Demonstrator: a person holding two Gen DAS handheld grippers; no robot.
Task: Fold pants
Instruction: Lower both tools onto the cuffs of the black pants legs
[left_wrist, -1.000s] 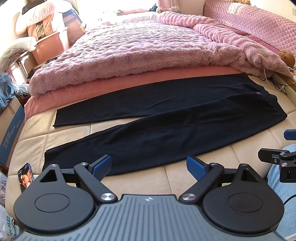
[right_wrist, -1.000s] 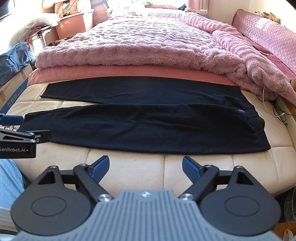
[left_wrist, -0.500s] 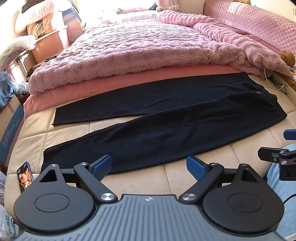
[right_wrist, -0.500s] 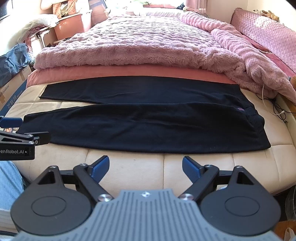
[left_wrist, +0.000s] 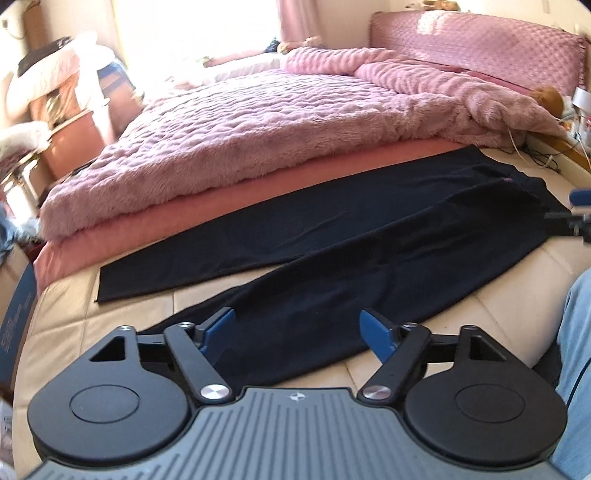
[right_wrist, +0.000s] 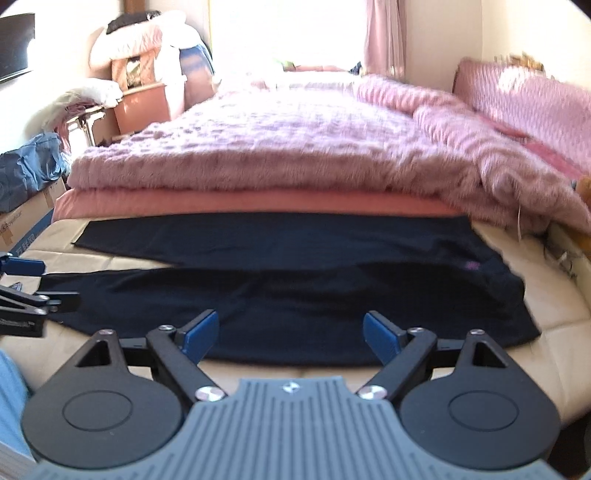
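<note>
I see the pants (left_wrist: 369, 236) lying flat and unfolded on the cream mattress (left_wrist: 62, 321) of the bed, just in front of the pink fluffy blanket (left_wrist: 258, 125) and the salmon sheet (left_wrist: 155, 225) under it. They are very dark navy, almost black, with the two legs running leftward and splitting apart so a wedge of mattress shows between them; the waistband sits at the right, where a small pinkish tag (right_wrist: 472, 264) shows. The cloth is mostly smooth, with a few shallow creases near the waist.

My left claw (left_wrist: 297, 330) is spread wide, its blue pads over the near leg's lower edge, gripping nothing. My right claw (right_wrist: 290, 331) is likewise spread wide over the near edge of the pants, holding nothing. The right wrist view is blurred.
</note>
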